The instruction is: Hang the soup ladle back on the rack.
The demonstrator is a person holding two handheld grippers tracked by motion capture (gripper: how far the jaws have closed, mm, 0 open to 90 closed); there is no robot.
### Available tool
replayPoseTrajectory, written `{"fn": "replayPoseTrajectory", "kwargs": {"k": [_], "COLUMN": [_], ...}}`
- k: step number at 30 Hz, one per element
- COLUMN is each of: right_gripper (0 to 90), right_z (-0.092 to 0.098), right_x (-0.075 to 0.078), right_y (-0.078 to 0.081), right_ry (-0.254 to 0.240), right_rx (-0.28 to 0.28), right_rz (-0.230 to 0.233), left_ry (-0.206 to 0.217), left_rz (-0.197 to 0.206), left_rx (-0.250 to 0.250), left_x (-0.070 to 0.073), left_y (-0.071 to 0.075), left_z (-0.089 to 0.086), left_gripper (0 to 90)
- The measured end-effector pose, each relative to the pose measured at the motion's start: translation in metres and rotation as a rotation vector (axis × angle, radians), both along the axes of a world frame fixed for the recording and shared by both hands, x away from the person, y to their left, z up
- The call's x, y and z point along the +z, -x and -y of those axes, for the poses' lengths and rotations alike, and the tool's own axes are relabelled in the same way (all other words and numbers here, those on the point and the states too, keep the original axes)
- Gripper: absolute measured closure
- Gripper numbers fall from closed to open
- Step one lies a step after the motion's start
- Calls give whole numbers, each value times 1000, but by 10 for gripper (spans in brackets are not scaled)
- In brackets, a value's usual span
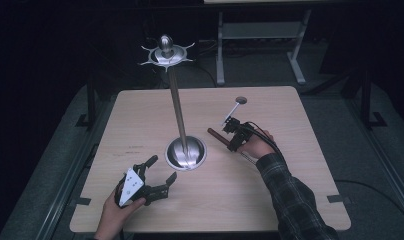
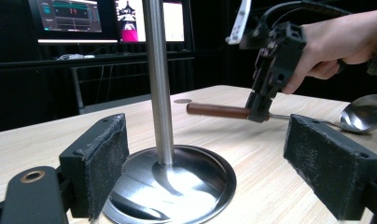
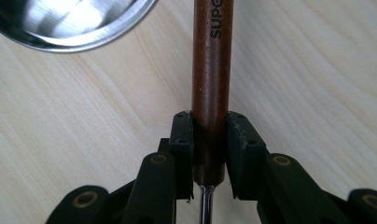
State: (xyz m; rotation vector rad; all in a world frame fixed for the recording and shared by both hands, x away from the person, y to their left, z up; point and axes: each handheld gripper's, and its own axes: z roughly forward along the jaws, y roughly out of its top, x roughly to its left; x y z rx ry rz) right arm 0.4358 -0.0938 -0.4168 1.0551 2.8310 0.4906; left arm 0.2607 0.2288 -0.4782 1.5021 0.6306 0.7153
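A metal stand rises from a round steel base (image 1: 185, 152) at the table's middle, its pole (image 1: 177, 105) topped by a ring of hooks (image 1: 166, 52). My right gripper (image 1: 233, 139) is shut on the brown wooden handle (image 1: 216, 135) of a steel ladle, to the right of the base. The pads squeeze the handle (image 3: 212, 70) near its metal neck. The ladle's bowl (image 2: 366, 114) lies at the far right, low over the table. My left gripper (image 1: 161, 170) stands open just in front of the base (image 2: 177, 186), its pads (image 2: 100, 158) wide apart with nothing held.
The wooden table (image 1: 140, 115) has a small round grommet (image 1: 241, 100) near its back right. Table legs and a frame (image 1: 260, 45) stand behind on the dark floor. Monitors (image 2: 112, 18) glow beyond the far edge.
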Motion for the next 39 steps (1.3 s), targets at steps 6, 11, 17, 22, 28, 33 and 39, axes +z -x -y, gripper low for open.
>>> {"fn": "replayPoseTrajectory", "kwargs": {"k": [6, 11, 17, 22, 28, 33, 39], "right_gripper": [735, 735, 735, 735, 735, 736, 736], "right_z": [11, 20, 30, 40, 52, 62, 71], "right_x": [14, 24, 30, 40, 48, 56, 64], "right_y": [9, 18, 25, 36, 46, 54, 63], "right_ry": [-60, -129, -193, -297, -351, -416, -479], "right_rx": [-10, -32, -40, -45, -64, -83, -88], "right_rz": [47, 98, 131, 181, 219, 250, 282], "left_ry": [2, 3, 12, 14, 13, 12, 11], "left_rz": [0, 1, -1, -1, -1, -1, 1], "left_rx": [-2, -1, 1, 2, 1, 1, 0], "left_x": [0, 0, 0, 0, 0, 0, 0], "left_y": [0, 0, 0, 0, 0, 0, 0], "left_z": [0, 0, 0, 0, 0, 0, 0], "left_gripper": [133, 133, 133, 133, 133, 133, 133]}}
